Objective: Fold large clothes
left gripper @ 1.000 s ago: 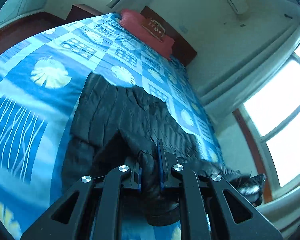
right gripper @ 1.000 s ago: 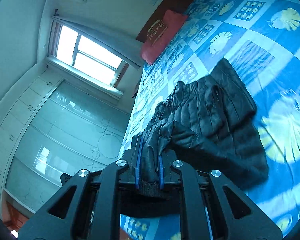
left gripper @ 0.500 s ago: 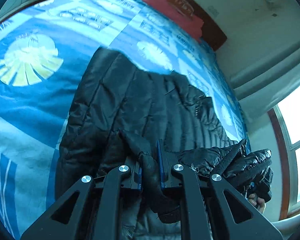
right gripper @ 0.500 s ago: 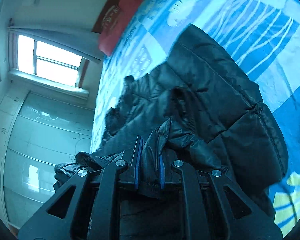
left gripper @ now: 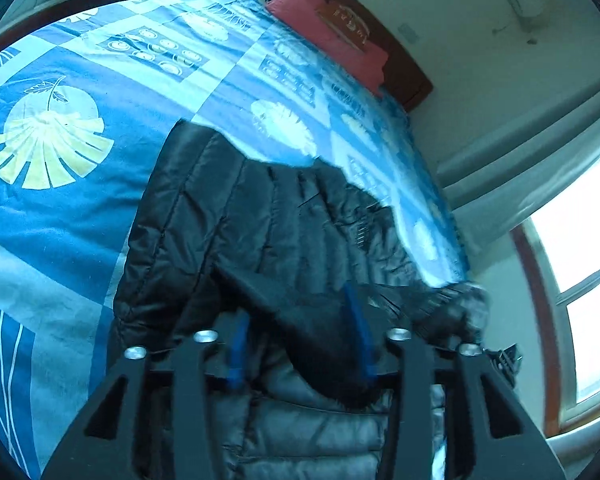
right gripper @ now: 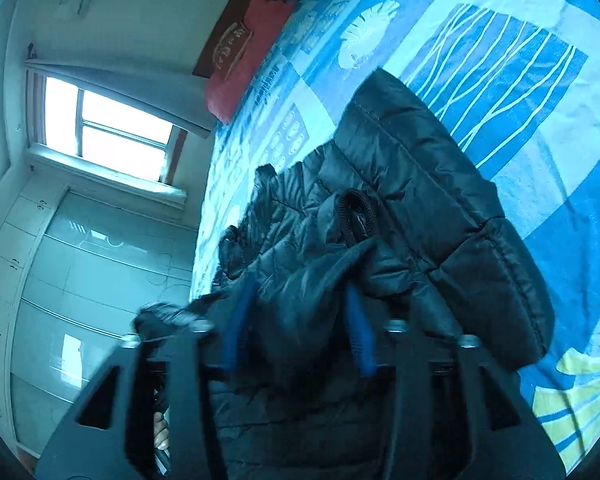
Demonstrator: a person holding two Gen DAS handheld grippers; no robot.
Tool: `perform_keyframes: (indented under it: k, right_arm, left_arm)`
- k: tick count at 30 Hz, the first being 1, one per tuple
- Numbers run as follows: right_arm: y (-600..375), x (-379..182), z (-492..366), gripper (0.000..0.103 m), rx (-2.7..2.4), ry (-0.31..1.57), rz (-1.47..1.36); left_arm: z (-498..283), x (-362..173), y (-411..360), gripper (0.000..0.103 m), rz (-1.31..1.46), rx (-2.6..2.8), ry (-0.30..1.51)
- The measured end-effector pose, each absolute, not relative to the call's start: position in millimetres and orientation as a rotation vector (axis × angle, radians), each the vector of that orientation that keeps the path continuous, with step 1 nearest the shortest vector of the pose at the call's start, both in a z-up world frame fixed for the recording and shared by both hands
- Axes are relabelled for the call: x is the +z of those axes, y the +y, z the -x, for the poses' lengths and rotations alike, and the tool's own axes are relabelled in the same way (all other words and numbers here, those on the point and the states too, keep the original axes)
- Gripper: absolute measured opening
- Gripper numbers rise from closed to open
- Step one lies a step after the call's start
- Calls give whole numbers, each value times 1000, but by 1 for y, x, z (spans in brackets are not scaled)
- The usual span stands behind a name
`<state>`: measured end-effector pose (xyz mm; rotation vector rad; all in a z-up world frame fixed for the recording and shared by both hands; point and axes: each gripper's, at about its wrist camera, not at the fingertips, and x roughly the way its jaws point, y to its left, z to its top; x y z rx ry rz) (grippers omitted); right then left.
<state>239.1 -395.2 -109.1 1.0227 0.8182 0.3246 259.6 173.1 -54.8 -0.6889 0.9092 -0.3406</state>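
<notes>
Ahead of both tools, black puffer jacket (left gripper: 260, 232) lies folded on the blue patterned bed (left gripper: 60, 208). Left tool (left gripper: 300, 344) angled downward, jaws opening, jacket fabric loose between them. Right tool (right gripper: 296, 320) likewise tilted down, jaws opening around a jacket fold.

Glossy quilted black jacket (left gripper: 260, 220) cloth

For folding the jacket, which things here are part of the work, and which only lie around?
Part of the work:
- jacket
- left gripper, jaws opening, jacket fabric between them
- right gripper, jaws opening, fabric between them

Only around:
- bedspread
- pillow
- window
</notes>
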Motion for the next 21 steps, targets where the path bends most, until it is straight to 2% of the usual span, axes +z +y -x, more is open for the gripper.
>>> perform_keyframes:
  k: [2,3,9,17,21]
  right_arm:
    - [-399,-102,-235,60,325,806,-1007]
    - [-401,-99,-233,60,329,799,-995]
    - [-404,-85,-245,60,311,811,-855]
    - [-380,-82,-305,65,318,898,-543]
    - [-372,-90,-320,62,331,936,-475]
  left_arm:
    - [-254,-49,178,73,720,-338,885]
    - [-250,-44,183,81,740,-328,860]
    - [-247,-33,194,81,678,-287,820]
    - [-293,-62,177,81,402,-274,919]
    - [-310,-69,166,81,306,-305,967]
